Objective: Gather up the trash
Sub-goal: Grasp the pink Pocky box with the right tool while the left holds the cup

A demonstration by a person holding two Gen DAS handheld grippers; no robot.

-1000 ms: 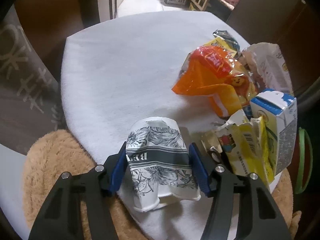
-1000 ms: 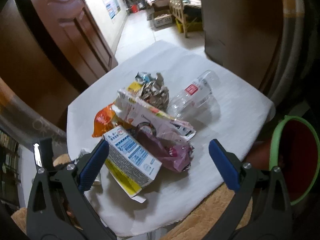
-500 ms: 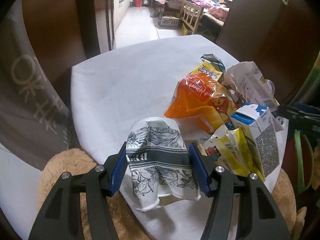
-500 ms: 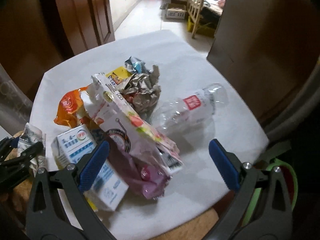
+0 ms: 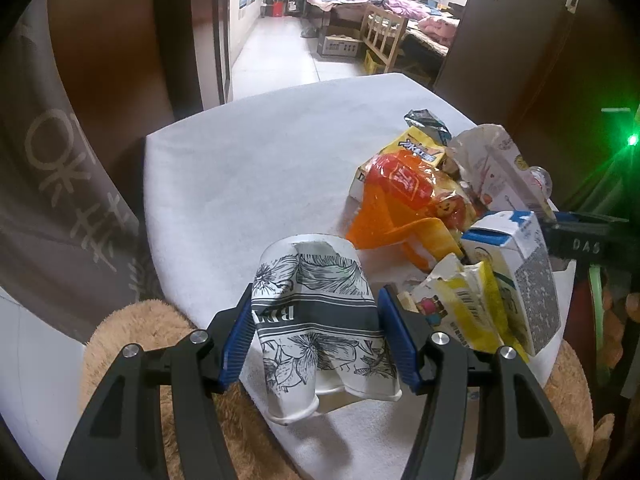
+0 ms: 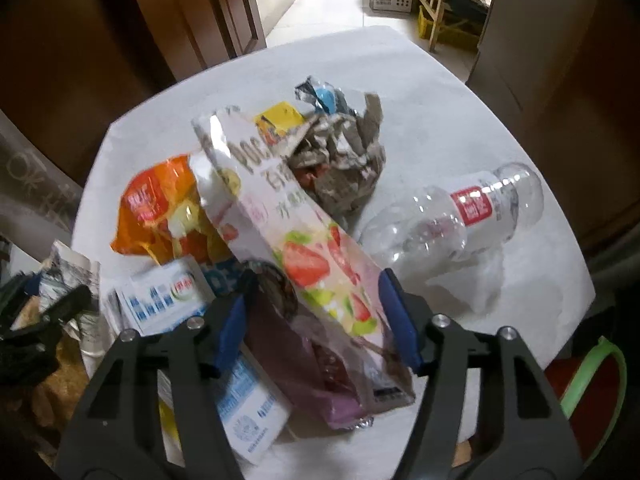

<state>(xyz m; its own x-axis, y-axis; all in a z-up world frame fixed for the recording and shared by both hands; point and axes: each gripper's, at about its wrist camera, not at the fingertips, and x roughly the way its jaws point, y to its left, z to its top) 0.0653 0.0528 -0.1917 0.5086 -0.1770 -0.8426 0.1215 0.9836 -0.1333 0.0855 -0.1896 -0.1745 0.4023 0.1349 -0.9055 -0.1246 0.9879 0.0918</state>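
Nearest to my left gripper [image 5: 316, 336] I see a brown plush cushion [image 5: 132, 336] under the edge of the white table [image 5: 256, 168]. My left jaws are closed on the paper cup [image 5: 320, 320]; both blue pads press its sides. The cup is crushed, lies upside down with its rim toward the camera, and has a grey flower print with a dark band. It is at the near edge of the table.

Just right of the cup stand a torn yellow carton [image 5: 468, 304] and a blue and white milk carton [image 5: 516, 264]. Behind them lies the orange snack bag [image 5: 408, 200].

My right gripper [image 6: 316, 316] is now half closed around the strawberry snack box [image 6: 304, 248]; I cannot tell if the pads really touch it. One second ago these jaws were wide open and held nothing. The box lies tilted over a purple wrapper [image 6: 304, 364] and the milk carton [image 6: 180, 292]. Beyond it is a crumpled grey wrapper [image 6: 340, 160], and to the right a clear plastic bottle [image 6: 460, 212] lies on its side, apart from the heap. A green-rimmed bin [image 6: 596, 376] shows at the lower right, beside the table.

The left grip on the cup is unchanged.
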